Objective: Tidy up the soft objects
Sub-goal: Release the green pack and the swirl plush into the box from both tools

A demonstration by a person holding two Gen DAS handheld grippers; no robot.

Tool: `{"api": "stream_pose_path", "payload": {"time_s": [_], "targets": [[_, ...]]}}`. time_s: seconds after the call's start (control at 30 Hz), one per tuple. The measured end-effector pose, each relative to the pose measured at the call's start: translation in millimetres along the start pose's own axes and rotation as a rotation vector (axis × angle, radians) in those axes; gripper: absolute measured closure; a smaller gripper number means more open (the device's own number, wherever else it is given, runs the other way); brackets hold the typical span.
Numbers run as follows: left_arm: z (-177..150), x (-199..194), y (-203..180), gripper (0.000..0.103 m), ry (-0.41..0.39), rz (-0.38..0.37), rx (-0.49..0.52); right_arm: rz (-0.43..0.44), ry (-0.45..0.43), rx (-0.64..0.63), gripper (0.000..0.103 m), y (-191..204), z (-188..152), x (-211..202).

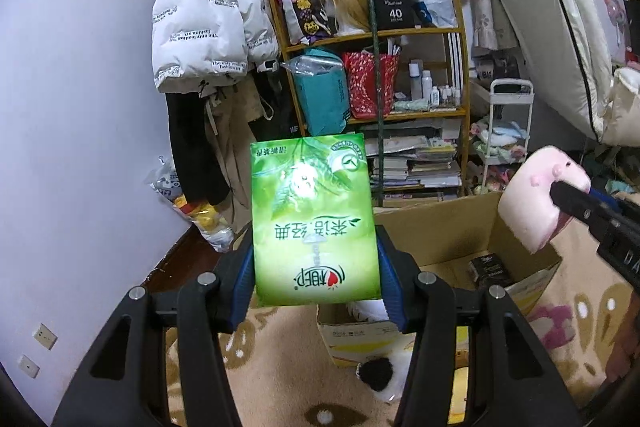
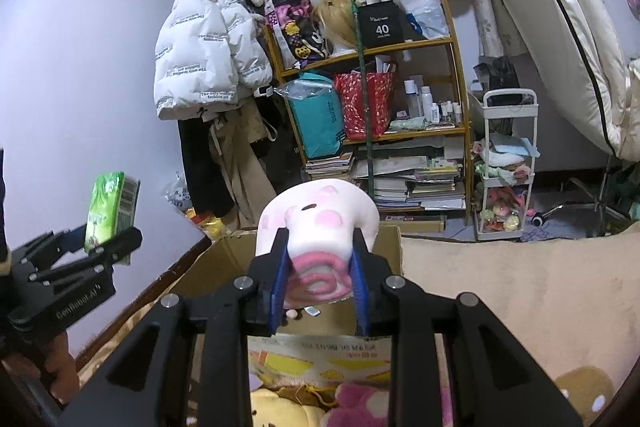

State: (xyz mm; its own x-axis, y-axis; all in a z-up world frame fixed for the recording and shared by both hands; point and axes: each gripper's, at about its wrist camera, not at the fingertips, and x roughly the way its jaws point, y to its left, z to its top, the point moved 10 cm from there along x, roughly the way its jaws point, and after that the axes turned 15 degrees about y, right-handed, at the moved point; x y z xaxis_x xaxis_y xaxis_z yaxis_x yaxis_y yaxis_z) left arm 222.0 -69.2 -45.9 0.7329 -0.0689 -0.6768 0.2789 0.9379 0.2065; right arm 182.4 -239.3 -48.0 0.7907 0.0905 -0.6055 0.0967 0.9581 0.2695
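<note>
Dim indoor light, glare on tissue pack (image 1: 314, 223), fisheye-warped edges

Beige patterned carpet (image 1: 592, 291) underfoot, bearing an open cardboard box (image 1: 448, 227) near its wall-side edge, with a black-and-white plush (image 1: 380, 375) lying just beside the box's front.

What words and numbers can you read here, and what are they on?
"茶语 经典": upside down on the green tissue pack.
"40": black box on the shelf.
"The only leading fashion art": white jacket.
"GenRobot.AI": left gripper.
Book spines, bottle labels and the cardboard box's print: too small or blurred.
</note>
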Motion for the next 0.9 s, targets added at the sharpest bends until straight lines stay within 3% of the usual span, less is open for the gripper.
{"api": "stream_pose_path", "payload": {"time_s": [0.3,0.47,0.8,0.9], "targets": [[-11.8,35.1,-27.7,0.05,0.053,-0.013,0.064,0.017,0.048,0.028,0.072,-12.2,-8.3,30.7],[-19.8,53.4,-40.0,0.05,0.125,-0.052,0.074,0.018,0.08,-0.006,0.069,-8.7,-14.9,48.0],[-26.8,65.0,-50.2,0.049,0.146,-0.044,0.105,0.013,0.136,-0.034,0.064,-7.0,-30.9,65.2],[-29.7,65.1,-48.3,0.044,0.154,-0.039,0.099,0.016,0.143,-0.027,0.062,-7.9,-33.4,65.7]]}}
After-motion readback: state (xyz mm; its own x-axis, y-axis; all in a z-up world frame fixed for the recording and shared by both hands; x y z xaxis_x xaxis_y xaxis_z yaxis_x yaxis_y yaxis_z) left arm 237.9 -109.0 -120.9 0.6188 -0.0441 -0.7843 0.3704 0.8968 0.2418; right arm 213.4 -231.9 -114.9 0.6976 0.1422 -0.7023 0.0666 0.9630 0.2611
